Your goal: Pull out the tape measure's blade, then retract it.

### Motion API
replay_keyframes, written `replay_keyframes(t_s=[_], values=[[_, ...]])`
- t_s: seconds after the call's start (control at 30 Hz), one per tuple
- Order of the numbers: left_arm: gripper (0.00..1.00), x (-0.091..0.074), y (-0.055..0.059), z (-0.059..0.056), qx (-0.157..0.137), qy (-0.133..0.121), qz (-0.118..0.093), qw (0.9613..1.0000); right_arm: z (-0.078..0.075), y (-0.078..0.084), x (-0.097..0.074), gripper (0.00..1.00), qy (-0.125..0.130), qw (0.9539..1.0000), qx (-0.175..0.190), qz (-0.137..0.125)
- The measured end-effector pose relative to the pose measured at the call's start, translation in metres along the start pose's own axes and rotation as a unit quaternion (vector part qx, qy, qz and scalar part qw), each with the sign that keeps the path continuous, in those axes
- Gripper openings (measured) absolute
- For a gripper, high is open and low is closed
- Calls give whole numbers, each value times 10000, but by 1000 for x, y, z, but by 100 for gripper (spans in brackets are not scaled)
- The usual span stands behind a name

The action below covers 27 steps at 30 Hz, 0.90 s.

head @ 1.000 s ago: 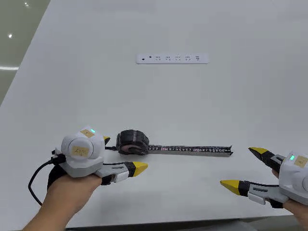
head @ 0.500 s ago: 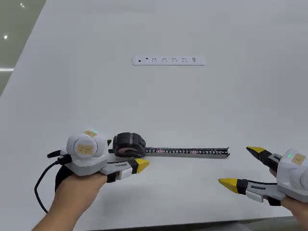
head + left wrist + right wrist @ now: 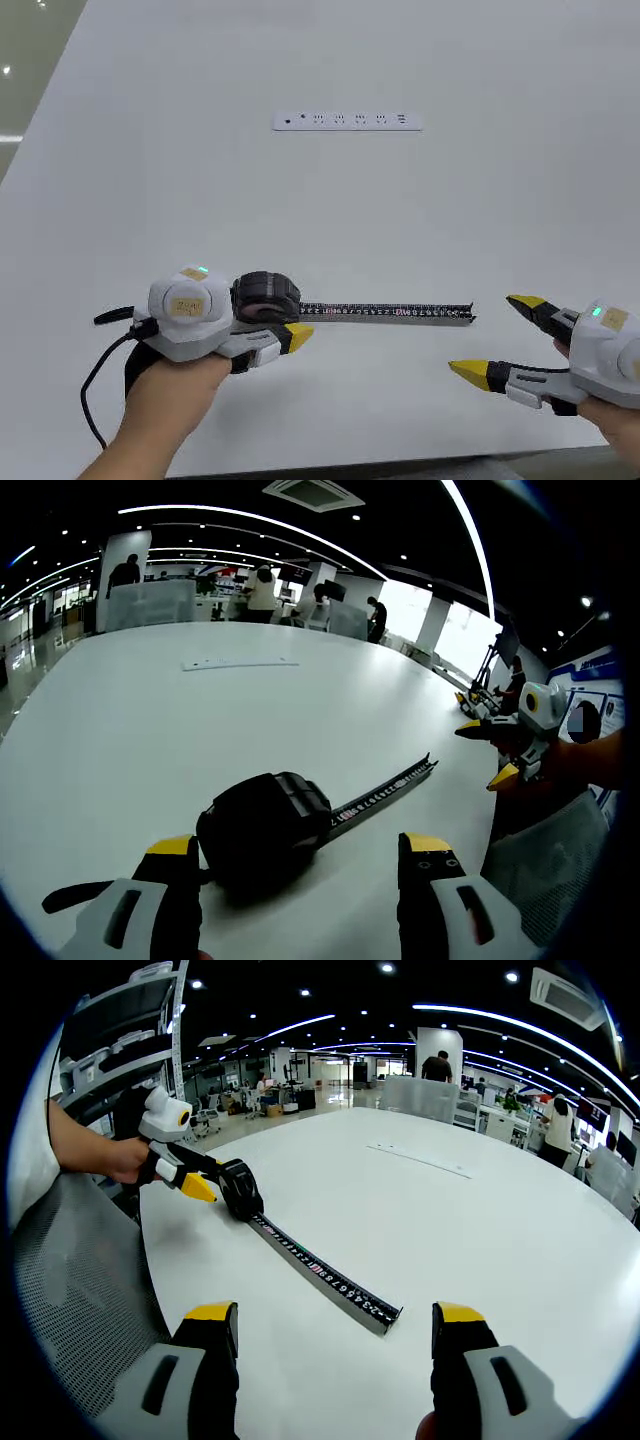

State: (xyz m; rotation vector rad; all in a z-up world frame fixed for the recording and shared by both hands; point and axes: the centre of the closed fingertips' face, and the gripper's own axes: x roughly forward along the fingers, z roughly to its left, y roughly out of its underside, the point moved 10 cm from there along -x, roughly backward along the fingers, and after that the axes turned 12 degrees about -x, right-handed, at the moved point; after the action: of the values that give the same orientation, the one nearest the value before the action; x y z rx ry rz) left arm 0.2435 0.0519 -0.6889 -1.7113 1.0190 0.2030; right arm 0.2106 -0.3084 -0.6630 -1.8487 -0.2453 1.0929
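Fingers [image 3: 297, 333] of my left gripper [image 3: 266, 315] are spread in the head view, with the tape measure's case [image 3: 265, 297] between them, near the table's [image 3: 400, 220] near edge, toward its left. The blade [image 3: 390, 312] lies drawn out flat, running rightward along that edge. My right gripper [image 3: 495, 336] hangs spread and empty just past the blade's hook end [image 3: 470, 314]. A power strip [image 3: 346, 121] lies well apart, toward the far edge.

From the left gripper view, the case fills most of the gap between my jaws. One finger looks to be against it, though I can't tell for certain; the other stands clear.

From the right gripper view, the jaws are wide apart, holding nothing, and the hook end lies just ahead of them on the table.

I judge the pull-out done and the retract in hand. Next I'd close the left jaws firmly on the case to steady it, free the lock, and perhaps guide the hook end with the right so the blade doesn't whip.
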Motion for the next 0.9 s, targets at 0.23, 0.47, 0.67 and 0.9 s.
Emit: replay_keyframes(t_s=[0.23, 0.47, 0.67, 0.9], values=[[77, 4, 1, -3, -213, -260, -130, 9994, -4, -2, 4, 74, -14, 10000, -25, 8], [77, 7, 1, -9, -391, -593, -270, 9971, -10, -2, 10, 70, -113, 9999, -80, 77], [73, 8, 1, -9, -417, -618, -283, 9968, -11, -2, 11, 68, -127, 9999, -86, 80], [68, 12, -1, -6, -751, -920, -395, 9921, -16, -2, 21, 61, -319, 9989, -261, 234]])
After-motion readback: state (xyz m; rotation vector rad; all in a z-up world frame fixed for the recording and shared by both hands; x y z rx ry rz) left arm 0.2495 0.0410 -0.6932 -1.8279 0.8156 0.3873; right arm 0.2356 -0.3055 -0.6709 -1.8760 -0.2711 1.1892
